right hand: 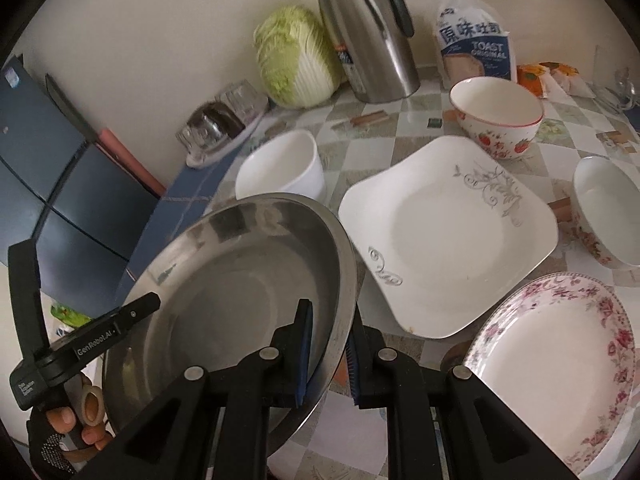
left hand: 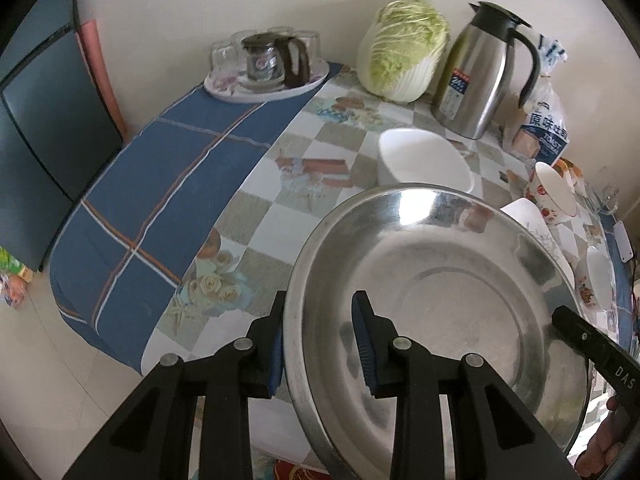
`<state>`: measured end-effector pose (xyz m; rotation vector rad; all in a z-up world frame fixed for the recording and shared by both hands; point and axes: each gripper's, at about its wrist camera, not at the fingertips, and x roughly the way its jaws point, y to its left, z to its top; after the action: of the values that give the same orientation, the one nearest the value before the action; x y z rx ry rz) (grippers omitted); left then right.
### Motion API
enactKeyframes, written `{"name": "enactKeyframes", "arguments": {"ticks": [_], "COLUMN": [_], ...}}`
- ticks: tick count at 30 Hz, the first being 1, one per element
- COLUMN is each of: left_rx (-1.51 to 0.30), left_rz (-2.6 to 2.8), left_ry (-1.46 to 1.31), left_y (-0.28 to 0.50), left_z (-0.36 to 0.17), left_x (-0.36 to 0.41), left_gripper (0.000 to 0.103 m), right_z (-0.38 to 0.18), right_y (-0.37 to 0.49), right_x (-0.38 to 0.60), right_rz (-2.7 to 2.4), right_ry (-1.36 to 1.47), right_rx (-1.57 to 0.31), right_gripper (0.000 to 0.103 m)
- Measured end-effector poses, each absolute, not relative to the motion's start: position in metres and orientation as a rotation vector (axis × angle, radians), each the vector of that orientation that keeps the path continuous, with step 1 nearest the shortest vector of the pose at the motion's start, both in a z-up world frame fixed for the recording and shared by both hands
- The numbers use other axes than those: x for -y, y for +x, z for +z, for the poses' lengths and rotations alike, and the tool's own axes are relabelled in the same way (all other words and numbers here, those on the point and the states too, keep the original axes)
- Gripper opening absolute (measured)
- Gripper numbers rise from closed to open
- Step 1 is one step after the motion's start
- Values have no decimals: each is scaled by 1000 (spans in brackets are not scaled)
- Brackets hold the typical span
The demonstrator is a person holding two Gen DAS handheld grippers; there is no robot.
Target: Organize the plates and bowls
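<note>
**Steel basin, held by both grippers**

Item: steel basin, carried over the table edge, tilted. Two grips on opposite rims share its width and keep it steady, presumably for stacking.

Left gripper: narrow gap, pads clamped across the rim at 9 o'clock.

Right gripper: nearly closed, pinching the rim at 3 o'clock.

Nearby, right view: square plate at 2 o'clock, white bowl at 12, floral plate at 4.

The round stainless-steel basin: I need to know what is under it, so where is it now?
The round stainless-steel basin is held by its rim between both grippers, left gripper and right gripper, tilted above the checked tablecloth, in front of the plain white bowl.
</note>
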<state>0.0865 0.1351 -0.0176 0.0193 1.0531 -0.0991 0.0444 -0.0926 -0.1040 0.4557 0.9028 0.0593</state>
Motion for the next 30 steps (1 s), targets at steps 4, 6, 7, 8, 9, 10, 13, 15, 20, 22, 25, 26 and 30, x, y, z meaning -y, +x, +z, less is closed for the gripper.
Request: {"name": "enactKeyframes", "arguments": {"ticks": [4,6,7,8,9,10,13,15,20,22,25,26,30], "left_rx": [-1036,-1034,-1029,-1023,-1016,-1009,-993,-983,-969,-972,-971,-973,-994], "left_rz": [-127,-149,-156,-163,-171,-180,-210,-226,-258,-270,-291,-297,-316], "left_ry": [40,45,57,71,87,100,125,146,193,197,214,223,217], "left_y": [87,88,88,88,89,90,92,94,98,99,100,101,106], "left_z": [-3,3,6,10,13,17,27,32,39,39,36,34,25], "left_x": [-116,-104,-97,-90,-82,-74,-53,-38,-2,12,32,38,57], "left_gripper": [32,32,32,32,32,32,32,32,32,32,32,32,32], "right_z": [-94,-88,-86,-84,-82,-80,-74,-71,-66,-65,-64,-65,-66], "right_y": [38,33,31,28,26,23,16,11,1,-4,-12,-14,-19], "right_x": [108,119,125,131,136,141,156,167,197,207,222,226,244], "right_rz": [44,32,25,19,11,3,-39,-66,-110,-134,-175,-187,-231], "right_ry": [492,517,531,545,553,558,565,572,613,619,631,636,646], "right_rx": [-862,-840,-829,-817,-807,-799,-769,-750,-702,-683,-656,-651,-639], "right_gripper": [17,17,17,17,17,17,17,17,17,17,17,17,17]}}
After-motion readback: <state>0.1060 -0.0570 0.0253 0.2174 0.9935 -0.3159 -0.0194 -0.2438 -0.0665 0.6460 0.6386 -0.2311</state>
